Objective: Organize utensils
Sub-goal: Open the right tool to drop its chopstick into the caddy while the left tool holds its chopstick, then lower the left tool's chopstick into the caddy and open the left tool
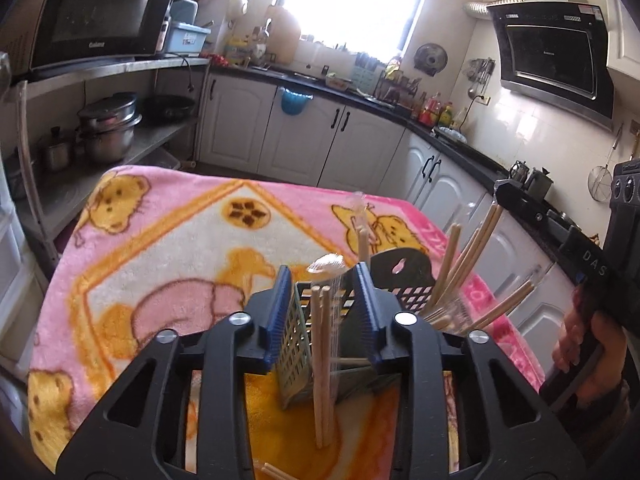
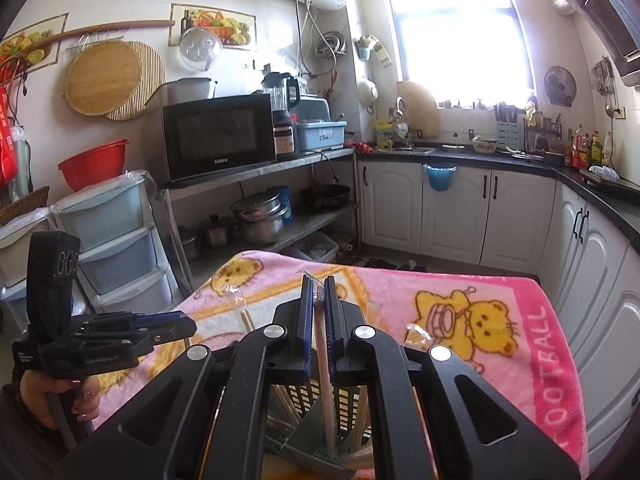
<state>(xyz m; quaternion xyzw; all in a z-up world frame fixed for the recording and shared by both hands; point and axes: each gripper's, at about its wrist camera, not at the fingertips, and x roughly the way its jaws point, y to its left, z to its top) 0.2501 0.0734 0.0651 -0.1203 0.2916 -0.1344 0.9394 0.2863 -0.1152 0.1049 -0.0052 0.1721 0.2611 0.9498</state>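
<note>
The left hand-held gripper (image 1: 325, 312) hangs with jaws apart at the bottom centre of its view, straddling a pair of wooden chopsticks (image 1: 322, 364) standing in a green perforated holder (image 1: 294, 344). The right hand-held gripper (image 2: 319, 322) is clamped on a plastic-wrapped pair of chopsticks (image 2: 325, 376) over the black basket (image 2: 348, 400). Both containers sit on the pink blanket-covered surface (image 1: 168, 248), more chopsticks (image 1: 468, 260) leaning at right.
</note>
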